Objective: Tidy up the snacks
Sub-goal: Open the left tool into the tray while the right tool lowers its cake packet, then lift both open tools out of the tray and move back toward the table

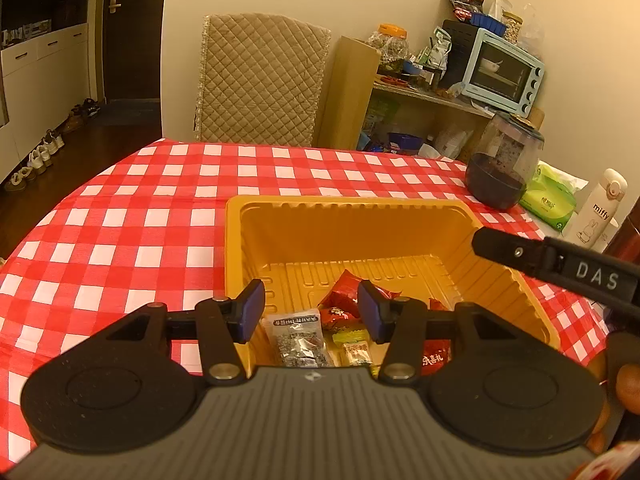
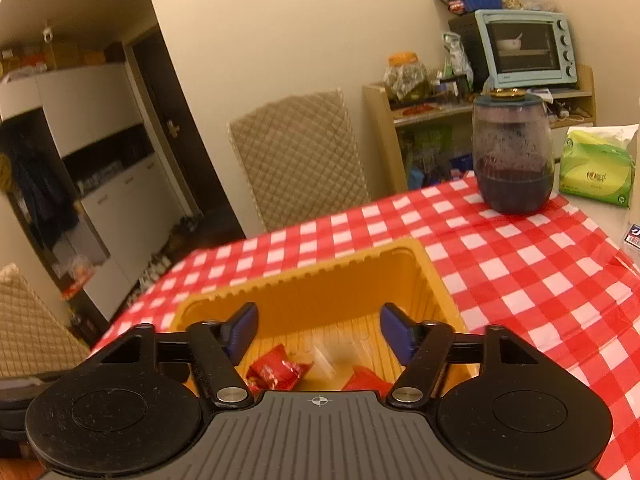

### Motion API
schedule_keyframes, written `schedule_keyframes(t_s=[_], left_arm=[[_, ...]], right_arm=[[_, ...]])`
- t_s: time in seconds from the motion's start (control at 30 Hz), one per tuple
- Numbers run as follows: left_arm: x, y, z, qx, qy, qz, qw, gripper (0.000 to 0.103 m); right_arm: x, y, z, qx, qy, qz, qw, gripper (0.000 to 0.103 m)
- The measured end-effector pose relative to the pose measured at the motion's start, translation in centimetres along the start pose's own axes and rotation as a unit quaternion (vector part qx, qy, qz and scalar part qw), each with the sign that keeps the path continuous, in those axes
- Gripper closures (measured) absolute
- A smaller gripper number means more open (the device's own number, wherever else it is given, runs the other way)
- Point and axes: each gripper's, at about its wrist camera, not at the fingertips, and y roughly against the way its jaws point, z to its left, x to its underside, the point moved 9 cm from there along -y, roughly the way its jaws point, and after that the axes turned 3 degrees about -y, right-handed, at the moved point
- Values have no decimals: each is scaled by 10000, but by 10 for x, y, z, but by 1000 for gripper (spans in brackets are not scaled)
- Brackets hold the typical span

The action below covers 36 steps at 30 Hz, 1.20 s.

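A yellow plastic tray (image 1: 248, 240) sits on the red-and-white checked table and holds several snack packets: a silver-grey packet (image 1: 298, 340), red packets (image 1: 342, 300) and a small yellow-green one (image 1: 352, 338). My left gripper (image 1: 311, 312) is open and empty above the tray's near end. My right gripper (image 2: 319, 332) is open and empty over the same tray (image 2: 304, 276), where red packets (image 2: 276, 372) show. One finger of the right gripper (image 1: 516, 254) reaches in from the right in the left wrist view.
A dark jar with a lid (image 1: 504, 164) (image 2: 512, 156), a green tissue pack (image 1: 552, 196) (image 2: 596, 172) and a white bottle (image 1: 598, 212) stand at the table's far right. A quilted chair (image 1: 260, 80) stands behind the table. A shelf with a blue oven (image 1: 504, 72) lines the wall.
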Motion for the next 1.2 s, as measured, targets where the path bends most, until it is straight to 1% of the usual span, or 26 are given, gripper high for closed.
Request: schedule_keyframes(t_s=[0.23,0.37,0.6,0.97,1.2], left_arm=[[0,0,0,-21,10,-16,10000,55],[1,0,-1,-35,-32,-23,10000,55],[2,1,-2,-51,-90,-30,9999,49],[6,10,-5,-66,-150,-55,9999,49],[10,25,-7,-123,-261,-88,9995,48]], right_arm=[[-6,5,-15,256,-143,-116,9995,35],[-7,7,-19,317,-149,-129,9993,35],[-4,9,-19,361,-120,-116,9992,35],[-6,18,-18,377,-136,-178,9990,35],[-4,31,-20,428,-165,-232,9987,35]])
